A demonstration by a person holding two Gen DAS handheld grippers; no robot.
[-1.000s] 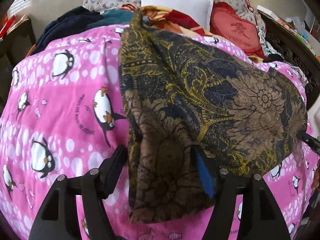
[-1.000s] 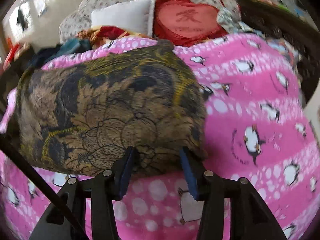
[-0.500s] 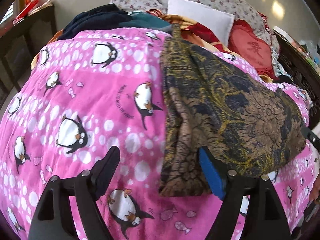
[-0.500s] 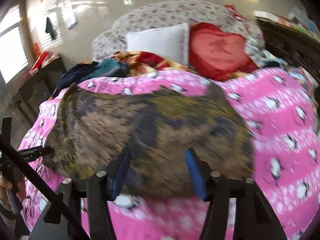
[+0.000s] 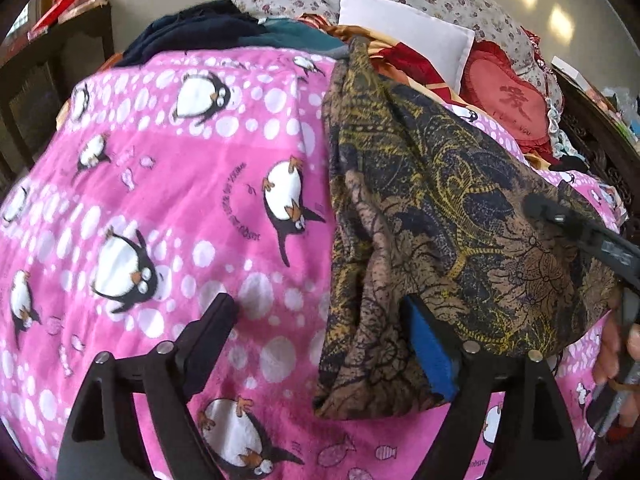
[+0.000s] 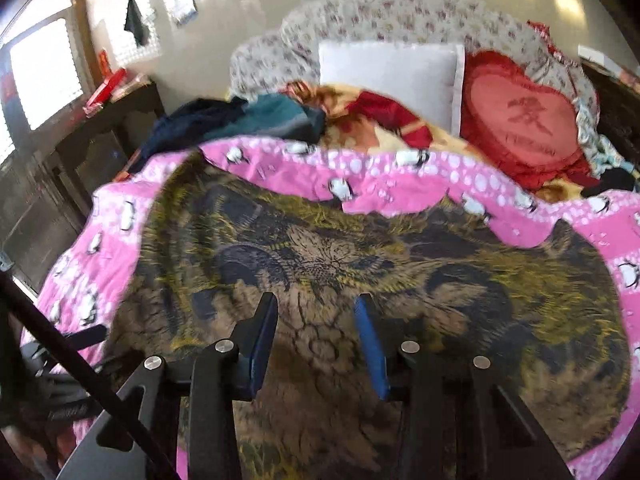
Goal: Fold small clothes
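A dark garment with a gold and brown floral print (image 5: pixel 440 200) lies folded on the pink penguin blanket (image 5: pixel 180 200). My left gripper (image 5: pixel 320 328) is at its near left corner. Its jaws are opening wide, the cloth's edge lies loosely by the blue pad (image 5: pixel 430 356), and nothing is gripped. My right gripper (image 6: pixel 318 320) hovers over the middle of the garment (image 6: pixel 360 256). Its jaws are closing, with cloth beneath them but none pinched that I can see. In the left wrist view the right gripper (image 5: pixel 538 206) reaches over the garment's right side, a hand (image 5: pixel 616 344) behind it.
Behind the blanket lie a white pillow (image 6: pixel 388 72), a red heart cushion (image 6: pixel 524 120), a floral quilt (image 6: pixel 400 16) and a pile of dark and teal clothes (image 6: pixel 256 120). A dark wooden cabinet (image 6: pixel 100 140) stands to the left and a dark bed frame (image 5: pixel 600 152) on the right.
My left gripper let go of the garment's corner, opened wider and shifted left onto the blanket. My right gripper swept from the garment's right edge to over its middle, its jaws narrowing a little.
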